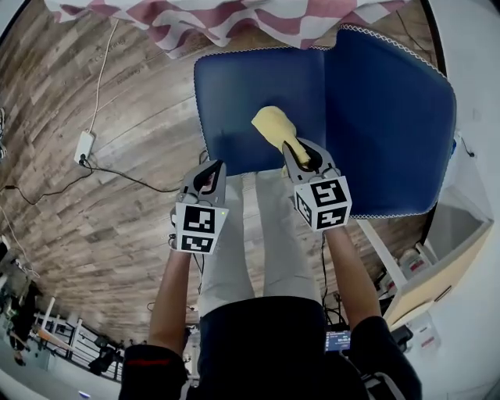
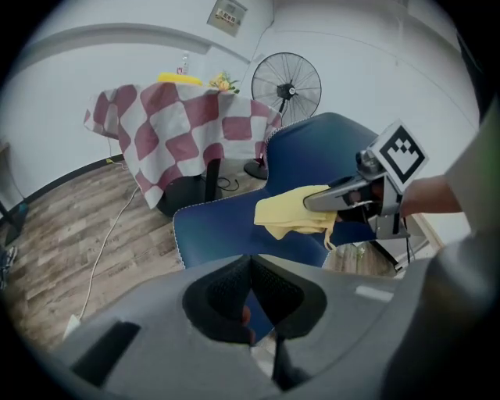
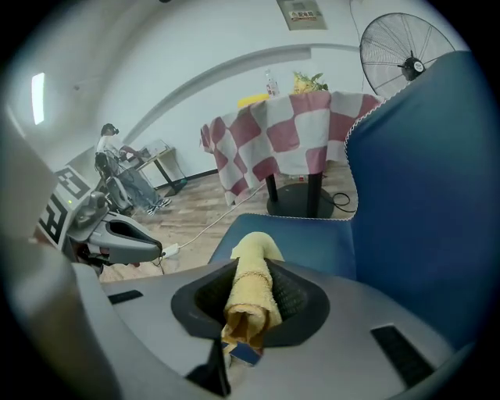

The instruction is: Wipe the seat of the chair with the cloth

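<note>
A blue padded chair stands in front of me, its seat (image 1: 250, 94) low and its back (image 1: 391, 109) at the right. My right gripper (image 1: 295, 150) is shut on a rolled yellow cloth (image 1: 275, 126), whose free end hangs over the front part of the seat. In the right gripper view the cloth (image 3: 251, 281) runs lengthwise between the jaws, above the seat (image 3: 320, 238). My left gripper (image 1: 210, 170) is shut with nothing in it, by the seat's front left edge. The left gripper view shows the cloth (image 2: 293, 212) and the right gripper (image 2: 340, 195) over the seat (image 2: 215, 230).
A table with a red and white checked cloth (image 1: 234, 19) stands just beyond the chair. A standing fan (image 2: 286, 87) is behind it. A white power strip (image 1: 83, 146) and cables lie on the wooden floor at the left. Light wooden furniture (image 1: 437, 258) stands at the right.
</note>
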